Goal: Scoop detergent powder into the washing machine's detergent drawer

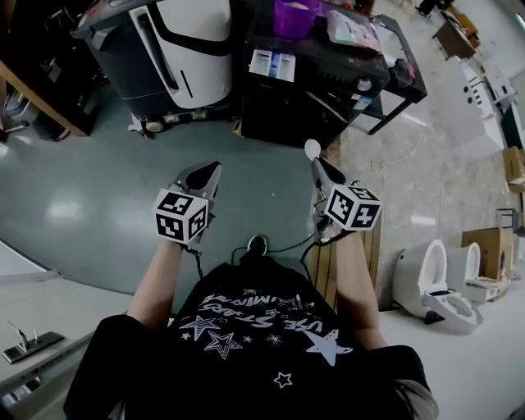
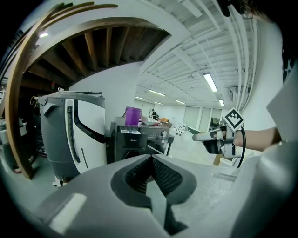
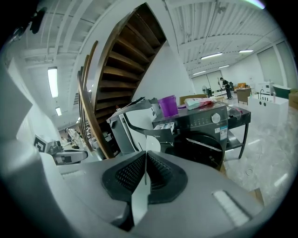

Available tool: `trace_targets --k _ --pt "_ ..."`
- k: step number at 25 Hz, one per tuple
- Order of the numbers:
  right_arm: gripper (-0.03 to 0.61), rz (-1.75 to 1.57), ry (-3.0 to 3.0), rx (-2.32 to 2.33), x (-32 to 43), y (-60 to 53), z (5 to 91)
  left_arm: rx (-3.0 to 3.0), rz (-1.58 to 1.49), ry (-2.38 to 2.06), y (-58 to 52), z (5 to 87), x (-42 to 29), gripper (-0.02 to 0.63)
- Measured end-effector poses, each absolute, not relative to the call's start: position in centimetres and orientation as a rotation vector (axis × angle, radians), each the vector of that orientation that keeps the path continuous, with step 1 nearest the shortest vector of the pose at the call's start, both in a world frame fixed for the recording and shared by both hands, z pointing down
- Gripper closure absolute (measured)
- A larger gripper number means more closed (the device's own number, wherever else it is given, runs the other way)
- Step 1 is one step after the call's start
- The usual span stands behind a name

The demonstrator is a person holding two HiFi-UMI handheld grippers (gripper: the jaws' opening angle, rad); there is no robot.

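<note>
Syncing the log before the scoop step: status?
Left gripper shut, empty. Right gripper shut on white scoop. Detergent drawer open on washing machine, both grippers well short of it. Floor between shows no obstacle.

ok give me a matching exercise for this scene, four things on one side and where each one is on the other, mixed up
Things
1. cup
2. scoop
3. drawer
4. toilet

Places
A. far right of the head view, away from the machines
B. pulled out of the washer front
C. clamped in the right hand-held gripper
D. on top of the washer

Pairs: 1-D, 2-C, 3-B, 4-A
</note>
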State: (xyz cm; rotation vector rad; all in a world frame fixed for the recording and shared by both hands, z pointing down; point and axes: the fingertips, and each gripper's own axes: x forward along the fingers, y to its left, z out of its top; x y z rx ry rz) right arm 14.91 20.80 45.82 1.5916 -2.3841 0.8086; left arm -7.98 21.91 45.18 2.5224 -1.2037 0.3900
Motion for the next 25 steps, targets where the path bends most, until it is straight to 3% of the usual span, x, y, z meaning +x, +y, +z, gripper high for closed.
trace_targets --k 15,25 --pt "0.545 0.811 -2.459 1.566 16.2 9.9 44.3 2.514 0.355 -1.294 12.5 43.5 -7.2 0.614" --pt "0.545 0.813 -2.451 1.687 17.3 -1.0 42.6 2.578 0.328 -1.172 -1.0 43.3 -5.3 0.614"
